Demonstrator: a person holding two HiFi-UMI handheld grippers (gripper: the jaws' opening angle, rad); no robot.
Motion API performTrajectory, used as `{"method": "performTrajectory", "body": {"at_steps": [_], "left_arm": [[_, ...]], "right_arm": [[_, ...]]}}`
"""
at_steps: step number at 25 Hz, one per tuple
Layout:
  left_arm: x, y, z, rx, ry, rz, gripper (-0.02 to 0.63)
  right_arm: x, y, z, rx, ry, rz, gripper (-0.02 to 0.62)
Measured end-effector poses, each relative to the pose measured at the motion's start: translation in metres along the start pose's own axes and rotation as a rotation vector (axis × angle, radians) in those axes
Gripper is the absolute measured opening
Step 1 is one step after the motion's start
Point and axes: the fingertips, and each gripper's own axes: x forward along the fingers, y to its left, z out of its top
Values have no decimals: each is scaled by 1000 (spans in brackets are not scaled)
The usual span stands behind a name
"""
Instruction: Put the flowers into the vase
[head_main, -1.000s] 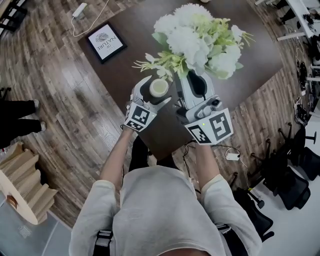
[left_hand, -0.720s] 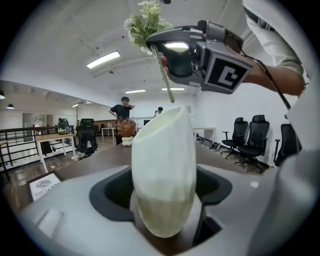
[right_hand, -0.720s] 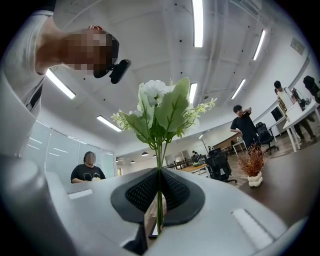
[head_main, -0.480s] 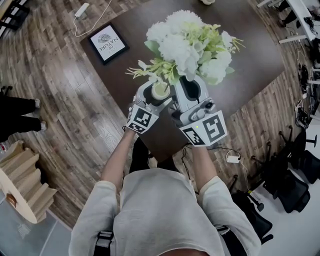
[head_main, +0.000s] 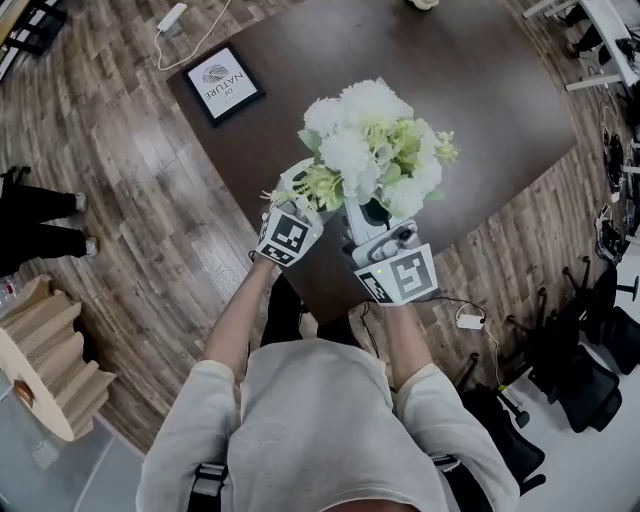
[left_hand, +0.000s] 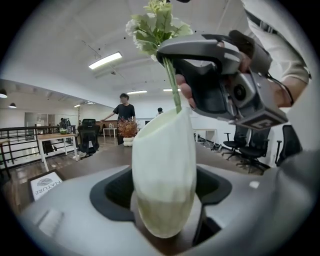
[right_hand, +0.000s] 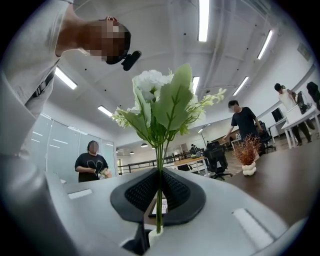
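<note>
Looking down from the head view, we cannot see the vase; the flowers (head_main: 370, 145) spread over it and over the tips of both grippers, above the near edge of a dark table (head_main: 480, 90); the left gripper view does show the vase (left_hand: 165, 170), but it cuts off the blossoms at the top of the frame; the vase's base sinks behind the gripper's own body, so we cannot tell whether it stands on the table; how far the stems (left_hand: 172, 85) go in is also hidden, since they vanish at its mouth; the left gripper (left_hand: 165, 192) has its jaws spread wide and closed against the vase's sides; the right gripper (right_hand: 159, 192) has its jaws pressed almost together, pinching the thin green stems low down, with the bunch rising above them; in the left gripper view that gripper hangs just above the vase's mouth; the flowers are a bunch of round white blooms mixed with pale green sprigs and broad leaves; the vase is cream, smooth and egg-shaped, narrowing toward the top, with a greener tint across its lower part.
</note>
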Motion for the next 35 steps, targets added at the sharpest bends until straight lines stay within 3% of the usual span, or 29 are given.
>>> {"method": "performTrajectory", "body": {"at_steps": [9, 14, 18, 24, 35], "left_arm": [[-1, 5, -3, -11, -10, 0, 347], [-2, 7, -3, -12, -11, 9, 346], [-1, 6, 3, -9, -24, 4, 346], [-1, 5, -4, 5, -30, 9, 350], [3, 7, -5, 17, -23, -3, 350]], "right_arm": [[-16, 5, -61, -189, 170, -45, 78], [-15, 4, -93, -221, 287, -62, 225], [-18, -5, -118, -114, 331, -104, 336], [-26, -18, -147, 61, 361, -122, 354], [-20, -23, -143, 63, 368, -93, 353]]}}
